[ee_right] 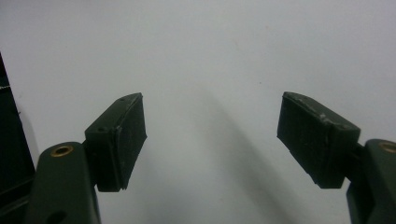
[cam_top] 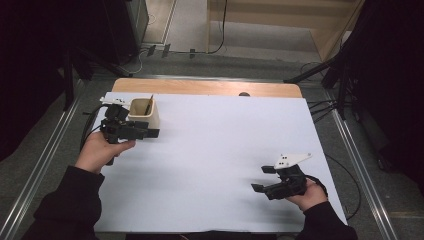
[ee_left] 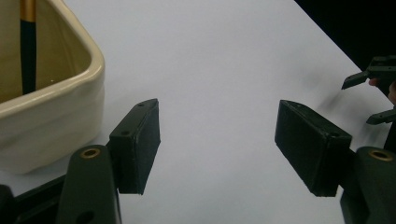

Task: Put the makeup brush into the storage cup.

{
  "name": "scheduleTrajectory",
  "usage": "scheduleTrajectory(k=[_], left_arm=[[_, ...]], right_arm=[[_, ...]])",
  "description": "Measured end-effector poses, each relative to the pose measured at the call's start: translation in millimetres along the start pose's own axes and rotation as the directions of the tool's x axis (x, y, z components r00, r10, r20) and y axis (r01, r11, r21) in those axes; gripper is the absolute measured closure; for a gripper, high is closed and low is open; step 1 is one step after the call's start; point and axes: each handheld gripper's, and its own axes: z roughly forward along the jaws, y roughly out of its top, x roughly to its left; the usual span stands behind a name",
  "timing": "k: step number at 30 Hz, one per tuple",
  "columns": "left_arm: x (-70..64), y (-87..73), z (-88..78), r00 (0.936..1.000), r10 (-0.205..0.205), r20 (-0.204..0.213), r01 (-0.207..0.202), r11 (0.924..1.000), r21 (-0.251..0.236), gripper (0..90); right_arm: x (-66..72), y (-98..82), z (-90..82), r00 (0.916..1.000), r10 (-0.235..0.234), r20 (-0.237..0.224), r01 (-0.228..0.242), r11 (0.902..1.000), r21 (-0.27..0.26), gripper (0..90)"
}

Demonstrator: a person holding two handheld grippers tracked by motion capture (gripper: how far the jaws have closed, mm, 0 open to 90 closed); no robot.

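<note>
A white sheet covers most of the surface (cam_top: 215,150), with a strip of bare light wood left along its far edge. Around it the room is dim: grey floor, metal rails down both sides, dark stands and loose cables at the back.

The high view takes in the whole layout. A cream cup (cam_top: 145,113) stands near the far left corner of the sheet, with a thin stick (cam_top: 149,104) leaning inside it. The left gripper (cam_top: 150,133) lies just in front of the cup, very close to its base, held in the person's left hand (cam_top: 100,150). The right gripper (cam_top: 260,180) rests well apart, near the front right corner, with a pale three-cornered plate on top.

The left gripper view brings out what the high view cannot: the cup's (ee_left: 51,107) thick, rounded, glossy rim with softly squared corners, and the stick (ee_left: 28,46) as dark with a golden band above. The cup sits just outside one jaw, not between the two; the jaws stand wide apart with only white sheet between them. The other gripper (ee_left: 369,98) shows small at the far edge.

In the right gripper view the jaws of the right gripper (ee_right: 212,135) are likewise spread wide and hold nothing. Their matte black pads are blocky, with scuffed, whitened edges.
</note>
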Motion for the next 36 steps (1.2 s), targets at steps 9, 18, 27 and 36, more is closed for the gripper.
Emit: scheduleTrajectory(k=[9,18,27,36], left_arm=[[-3.0,-11.6,8.6,0.9999,0.013,0.006,-0.013,0.9999,0.007,32.1],[-8.9,-20.7,16.3,0.9993,0.035,0.009,-0.036,0.9993,0.01,32.3],[-10.3,-32.1,24.8,0.9988,0.046,0.014,-0.047,0.9987,0.02,32.3],[-19.3,-42.2,29.4,0.9958,0.091,0.011,-0.092,0.9951,0.037,32.3]], right_arm=[[0.0,-0.1,0.1,1.0,0.0,0.0,0.0,1.0,0.001,24.7],[0.1,-0.3,0.4,1.0,-0.003,-0.001,0.003,1.0,0.005,24.7],[-0.3,-0.7,0.4,1.0,-0.003,0.0,0.003,1.0,0.002,24.7],[-0.2,-0.6,0.3,1.0,-0.004,0.0,0.004,1.0,0.003,24.7]])
